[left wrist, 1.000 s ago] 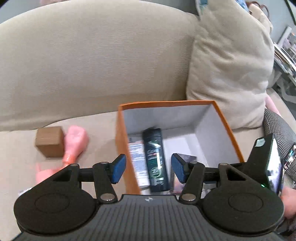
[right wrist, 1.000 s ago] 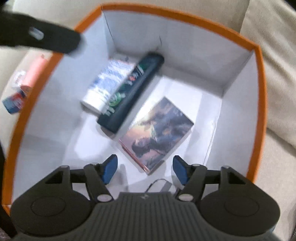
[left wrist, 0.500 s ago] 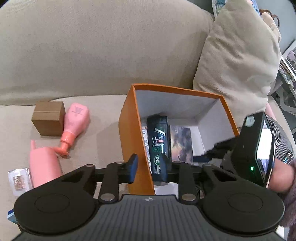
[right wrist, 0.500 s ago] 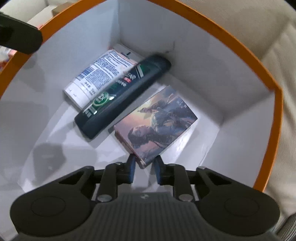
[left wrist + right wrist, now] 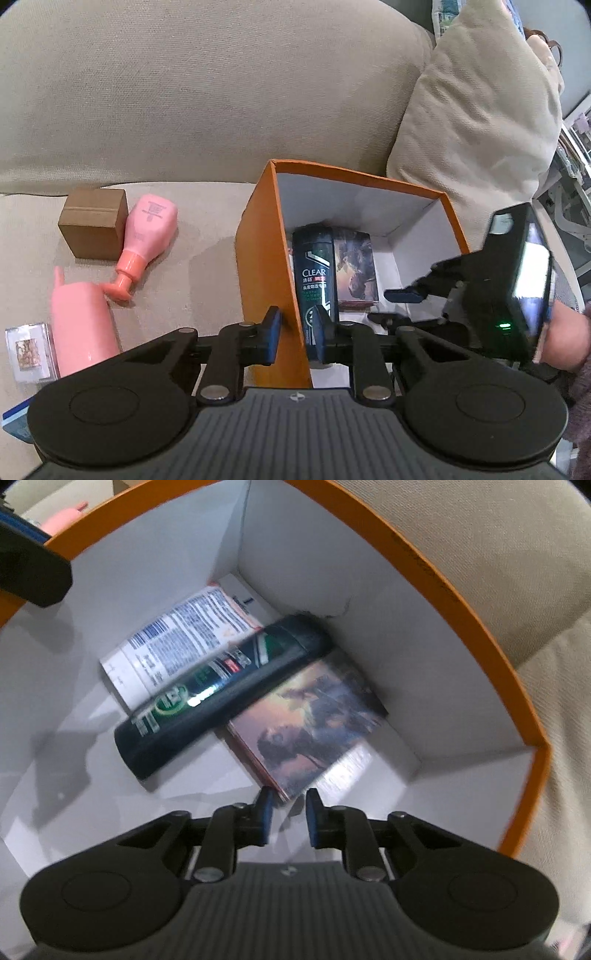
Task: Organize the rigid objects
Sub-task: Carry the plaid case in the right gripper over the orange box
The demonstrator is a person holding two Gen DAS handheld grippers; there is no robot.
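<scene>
Now that your left gripper (image 5: 295,328) has narrowed to straddle, maybe pinch, the orange box's (image 5: 266,266) wall at lower centre, you can steady it; your right gripper (image 5: 289,814) has narrowed too, empty, above the picture card (image 5: 310,720) inside.

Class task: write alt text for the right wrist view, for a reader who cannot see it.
Black tongs with blue pads reach down into an orange box, straddling the near edge of a picture card box. Beside it lie a dark green bottle and a white tube.
</scene>
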